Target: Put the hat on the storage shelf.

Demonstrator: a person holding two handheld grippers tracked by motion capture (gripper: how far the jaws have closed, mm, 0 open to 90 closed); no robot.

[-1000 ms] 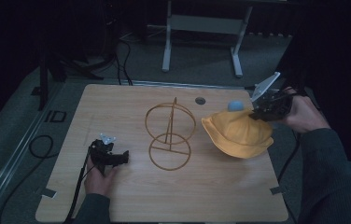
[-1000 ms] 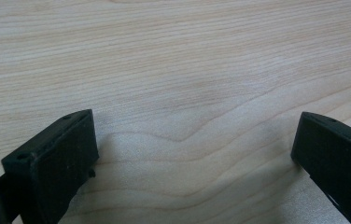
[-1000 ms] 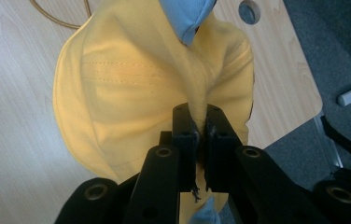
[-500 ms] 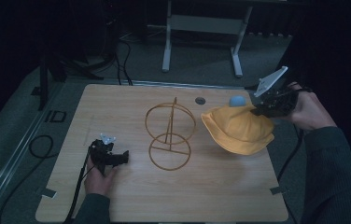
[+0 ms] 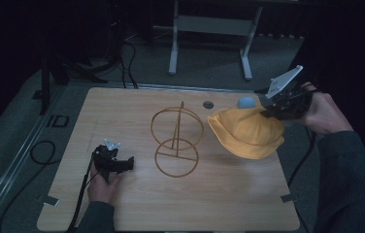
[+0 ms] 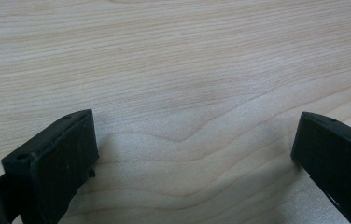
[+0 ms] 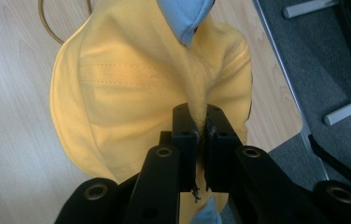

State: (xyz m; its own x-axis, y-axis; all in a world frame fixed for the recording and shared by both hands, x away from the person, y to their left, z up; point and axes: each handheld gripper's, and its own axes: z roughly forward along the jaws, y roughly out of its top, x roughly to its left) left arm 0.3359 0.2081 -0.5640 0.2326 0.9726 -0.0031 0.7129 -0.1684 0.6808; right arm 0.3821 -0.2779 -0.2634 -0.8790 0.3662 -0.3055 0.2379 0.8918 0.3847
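Dark floor with black cables and a grey metal stand frame (image 5: 209, 29) surrounds a pale wooden table (image 5: 137, 208). Near the table's right edge, the right gripper (image 5: 273, 110) is pinched tight on a fold of a yellow cloth hat (image 5: 246, 133); in the right gripper view its 2 black jaws press together on the yellow fabric (image 7: 164, 93), which spreads out beyond them and hangs over the table. A blue piece (image 5: 246, 102) shows at the hat's far side, and in the right gripper view it (image 7: 185, 16) lies just past the pinched fold. Beside the hat, at the table's middle, stands a thin wire stand (image 5: 176, 141) of 2 rings on an upright rod, apart from the hat. At the table's near left, the left gripper (image 5: 127, 164) rests low on the wood in a hand (image 5: 104, 187); its jaws stand wide with bare wood grain between them.
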